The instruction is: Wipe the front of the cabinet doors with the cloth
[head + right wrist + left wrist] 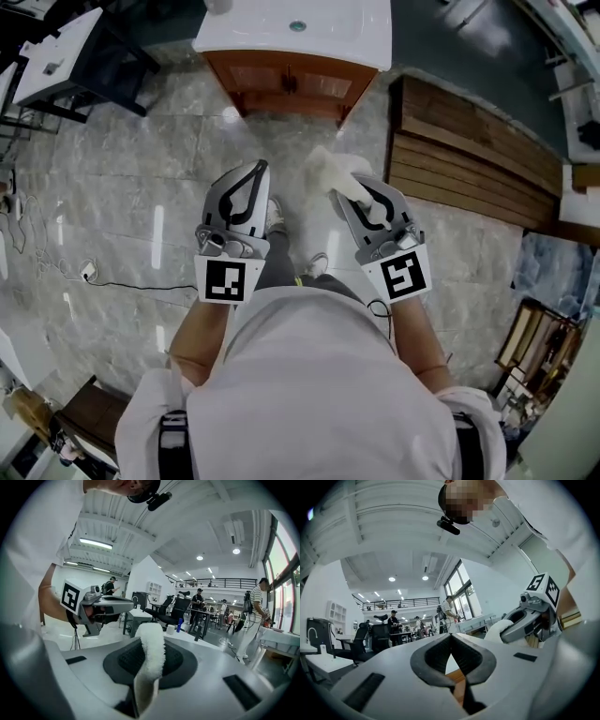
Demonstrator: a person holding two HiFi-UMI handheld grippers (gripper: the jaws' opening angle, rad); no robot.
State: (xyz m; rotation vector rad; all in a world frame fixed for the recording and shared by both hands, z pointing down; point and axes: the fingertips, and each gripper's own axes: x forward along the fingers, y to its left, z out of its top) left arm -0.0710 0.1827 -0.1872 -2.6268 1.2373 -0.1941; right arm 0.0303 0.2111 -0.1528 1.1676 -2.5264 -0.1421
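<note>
At the far left of the head view, a thin black cable (131, 283) trails over the pale marbled floor (122, 187). The left gripper (255, 178) is held out over the floor in front of the person. In its own view the jaws are clenched, with the dark pads (433, 656) meeting at the tips and nothing between them.

The cabinet (291, 82) stands ahead of both grippers. It has reddish-brown wooden doors under a white basin (328, 28). Neither gripper touches the doors.

The right gripper (352, 192) is clamped on the cloth (333, 169). The cloth is white and fluffy, and it bunches out past the jaw tips in a soft lump. In the right gripper view it stands as a folded, nappy ridge (151, 653) pinched between the black pads, thicker at the top and narrower lower down. It hangs above the floor, well apart from the cabinet.

Brown wooden planks (469, 159) lie on the floor to the right.
</note>
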